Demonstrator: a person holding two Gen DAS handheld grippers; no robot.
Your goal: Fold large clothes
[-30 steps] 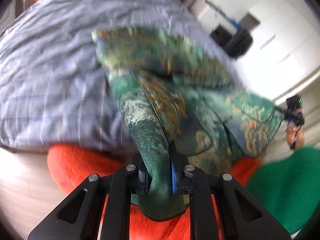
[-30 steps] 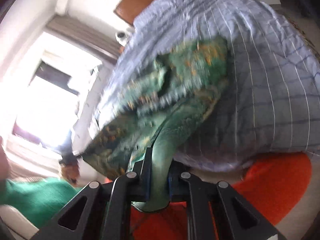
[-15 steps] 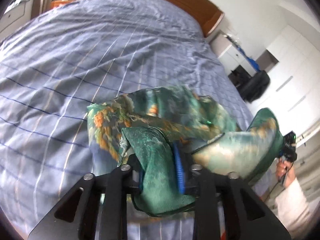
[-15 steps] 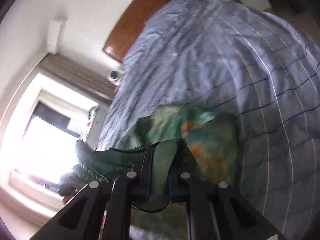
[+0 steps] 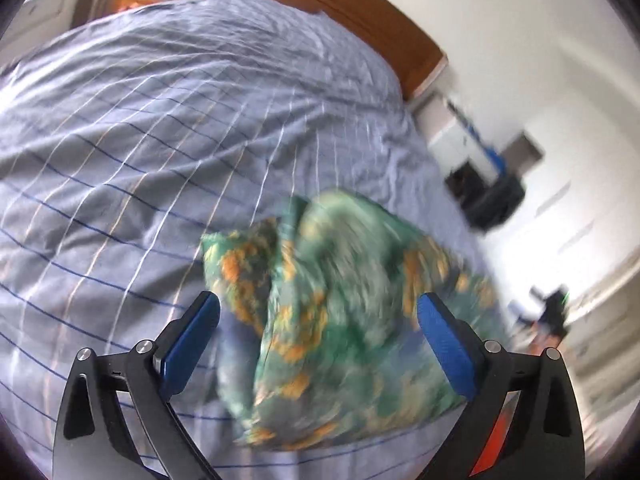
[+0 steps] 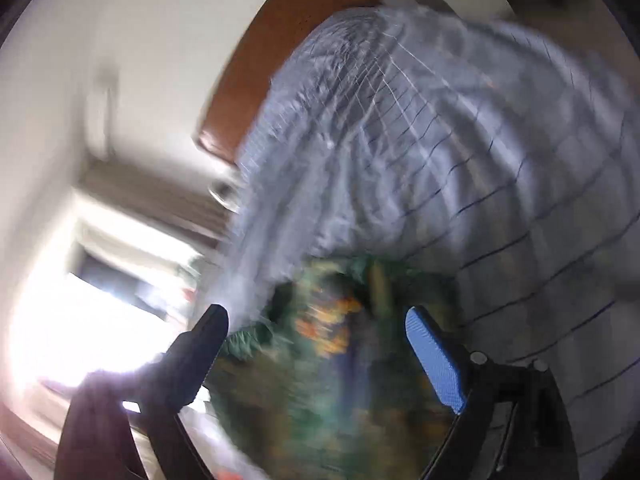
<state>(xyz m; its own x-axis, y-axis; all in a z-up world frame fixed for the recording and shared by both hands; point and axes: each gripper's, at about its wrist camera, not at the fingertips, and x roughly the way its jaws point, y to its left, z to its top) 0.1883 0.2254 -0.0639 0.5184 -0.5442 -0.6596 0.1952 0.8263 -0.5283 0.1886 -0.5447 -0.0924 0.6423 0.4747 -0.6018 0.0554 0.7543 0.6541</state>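
Observation:
A green garment with orange and white print (image 5: 336,320) lies bunched on the blue checked bed cover (image 5: 160,140), near its front edge. My left gripper (image 5: 318,312) is open, its blue pads spread to either side of the garment, holding nothing. In the right wrist view the same garment (image 6: 332,360) shows blurred between the spread fingers of my right gripper (image 6: 316,324), which is open and empty too. The bed cover (image 6: 460,140) fills the space beyond.
A brown wooden headboard (image 5: 340,4) stands at the far end of the bed. A white bedside unit and a dark bag (image 5: 492,196) stand to the right of the bed. A bright window (image 6: 80,320) lies to the left in the right wrist view.
Both grippers were shut on the garment and carried it up over the bed. Now both have opened and the garment has dropped onto the bed cover.

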